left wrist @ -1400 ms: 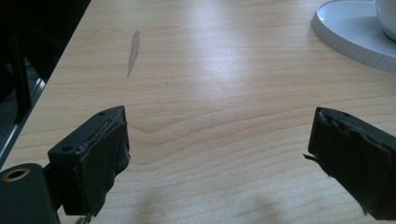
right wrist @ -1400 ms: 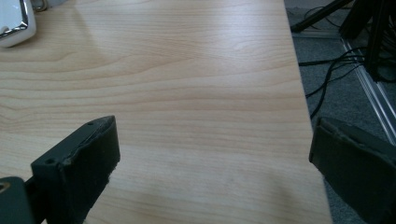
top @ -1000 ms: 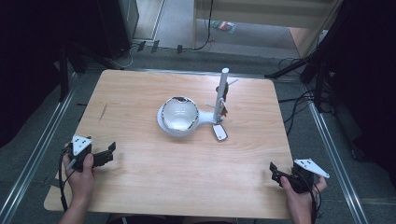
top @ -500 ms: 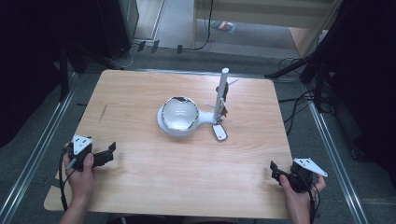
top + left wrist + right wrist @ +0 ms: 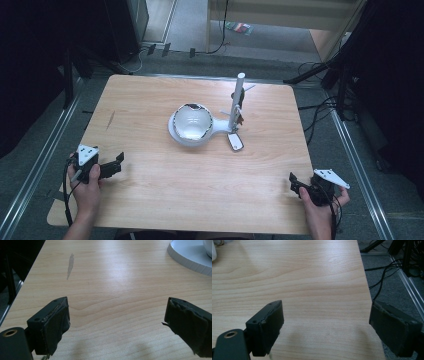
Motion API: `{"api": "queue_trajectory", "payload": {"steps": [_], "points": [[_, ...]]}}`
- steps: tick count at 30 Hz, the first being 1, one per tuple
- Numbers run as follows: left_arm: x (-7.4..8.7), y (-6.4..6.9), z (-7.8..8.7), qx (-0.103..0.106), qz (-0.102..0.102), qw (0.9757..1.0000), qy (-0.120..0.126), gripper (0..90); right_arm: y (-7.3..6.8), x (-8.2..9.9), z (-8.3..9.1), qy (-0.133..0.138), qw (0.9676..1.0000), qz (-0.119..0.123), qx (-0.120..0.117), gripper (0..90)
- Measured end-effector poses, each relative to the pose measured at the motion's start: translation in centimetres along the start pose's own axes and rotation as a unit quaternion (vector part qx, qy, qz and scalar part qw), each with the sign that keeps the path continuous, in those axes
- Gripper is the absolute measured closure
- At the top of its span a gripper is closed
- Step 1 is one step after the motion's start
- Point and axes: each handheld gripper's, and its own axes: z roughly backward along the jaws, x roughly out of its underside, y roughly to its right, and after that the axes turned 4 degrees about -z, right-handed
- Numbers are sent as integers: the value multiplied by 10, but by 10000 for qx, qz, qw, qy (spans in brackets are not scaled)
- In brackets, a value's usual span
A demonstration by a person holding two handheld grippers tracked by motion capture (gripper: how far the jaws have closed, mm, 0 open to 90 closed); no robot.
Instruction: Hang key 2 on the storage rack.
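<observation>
Start of the job, by the look of it, with nothing yet grasped. Left gripper (image 5: 118, 164) parked low at 8 o'clock on the wooden table (image 5: 150, 200), released, jaws spread wide over bare wood in the left gripper view (image 5: 117, 322). Right gripper (image 5: 294, 184) parked at 4 o'clock by the table's edge, jaws just eased in a little yet released too, nothing between them in the right gripper view (image 5: 327, 325).

Well apart from both: the white bowl (image 5: 192, 121), just toward 12 o'clock from the table's middle, seated on a round white base (image 5: 176, 136). Rim of that base at 1 o'clock in the left gripper view (image 5: 185, 257).

Probably next: a reach inward from both sides toward the bowl, jaws kept wide enough for its rim, wrist lowered onto the rim rather than the base.

Around it: an upright white post (image 5: 236, 102) at 3 o'clock of the bowl, joined to the base; a small oval piece (image 5: 235, 143) lying at 4 o'clock, just beside the post's foot. Both on the right gripper's line of approach, so likelier to be knocked from that side; open wood on the left. A grey scuff (image 5: 110, 120) at 10 o'clock, harmless. Cables (image 5: 384, 272) on the floor past the right edge.
</observation>
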Motion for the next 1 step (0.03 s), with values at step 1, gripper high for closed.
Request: {"api": "queue_trajectory", "payload": {"steps": [1], "points": [[0, 0, 0, 0, -4, 10000, -8, 63, -1, 0, 1, -1, 10000, 12, 32, 127]]}}
